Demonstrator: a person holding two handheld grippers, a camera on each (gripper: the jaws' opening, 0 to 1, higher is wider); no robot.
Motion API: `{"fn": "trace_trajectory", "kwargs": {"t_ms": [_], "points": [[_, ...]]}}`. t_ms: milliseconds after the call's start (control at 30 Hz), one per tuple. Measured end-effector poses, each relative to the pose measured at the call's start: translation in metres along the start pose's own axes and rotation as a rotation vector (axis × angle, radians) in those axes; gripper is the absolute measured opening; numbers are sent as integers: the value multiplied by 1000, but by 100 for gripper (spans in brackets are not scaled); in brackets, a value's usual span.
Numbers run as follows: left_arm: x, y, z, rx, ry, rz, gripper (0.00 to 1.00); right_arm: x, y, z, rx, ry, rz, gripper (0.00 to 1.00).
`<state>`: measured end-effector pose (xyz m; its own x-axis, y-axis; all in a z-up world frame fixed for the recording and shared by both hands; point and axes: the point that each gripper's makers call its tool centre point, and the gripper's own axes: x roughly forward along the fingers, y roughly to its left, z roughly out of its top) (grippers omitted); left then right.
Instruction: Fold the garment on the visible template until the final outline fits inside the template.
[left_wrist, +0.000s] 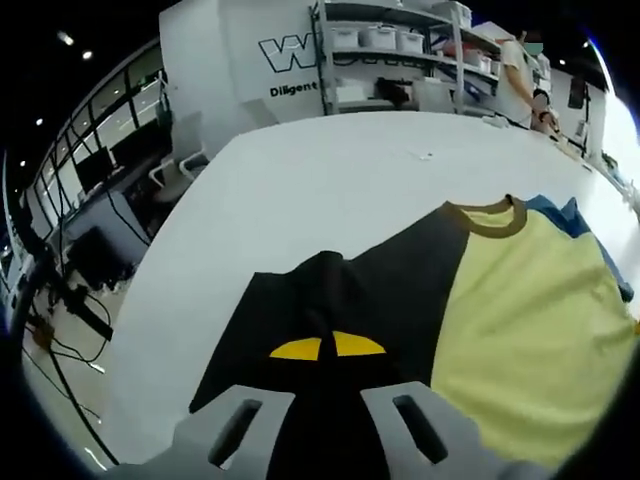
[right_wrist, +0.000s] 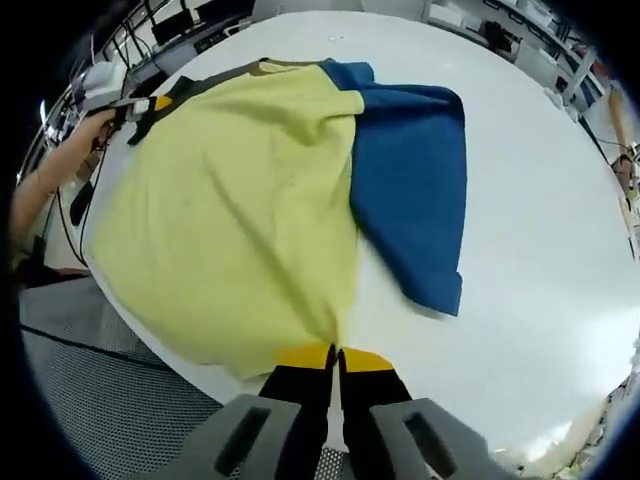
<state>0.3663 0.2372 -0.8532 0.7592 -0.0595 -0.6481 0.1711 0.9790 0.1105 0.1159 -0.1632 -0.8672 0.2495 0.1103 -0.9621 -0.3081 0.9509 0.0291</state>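
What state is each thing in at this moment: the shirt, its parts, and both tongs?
Shirt: partly folded on the white table.
Blue panel: folded, lying flat beside the yellow panel.
Black sleeve: pinched and pulled taut.
Brown collar: flat on the table.
Left tongs: shut on the black sleeve.
Right tongs: shut on the shirt's yellow edge.

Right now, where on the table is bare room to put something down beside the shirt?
The white table is bare past the shirt's blue sleeve, out to the far edge. In the left gripper view, it is also bare beyond the brown collar and beside the black sleeve. The near edge is crowded: shirt and both grippers.
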Motion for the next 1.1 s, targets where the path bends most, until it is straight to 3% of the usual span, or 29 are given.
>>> {"fn": "trace_trajectory", "kwargs": {"t_ms": [167, 267, 300, 333, 400, 500, 600, 700, 900, 1100], "points": [[-3, -1, 1, 10, -3, 5, 2, 2, 5, -8, -8, 36, 30, 0], [-7, -3, 2, -23, -15, -2, 2, 0, 5, -3, 17, 8, 39, 0], [-7, -3, 4, -23, -20, -4, 3, -4, 7, 1, 9, -8, 61, 2], [-11, -5, 11, -30, -49, -6, 4, -6, 7, 5, 25, -29, 67, 11], [-15, -4, 21, -14, -89, 3, 11, -12, 4, 20, 73, -91, 73, 20], [-22, -4, 36, -4, -143, 13, 27, -26, -5, 45, 108, -195, 86, 17], [-23, -6, 40, -23, -158, 10, 42, -36, -22, 80, 130, -334, 63, 27], [-23, -10, 41, -59, -162, -11, 44, -40, -38, 105, 167, -421, 57, 27], [-23, -4, 39, -69, -151, 18, 47, -31, -71, 138, 199, -503, 25, 40], [-20, -2, 36, -89, -144, 6, 57, -13, -96, 158, 230, -519, 19, 48]]}}
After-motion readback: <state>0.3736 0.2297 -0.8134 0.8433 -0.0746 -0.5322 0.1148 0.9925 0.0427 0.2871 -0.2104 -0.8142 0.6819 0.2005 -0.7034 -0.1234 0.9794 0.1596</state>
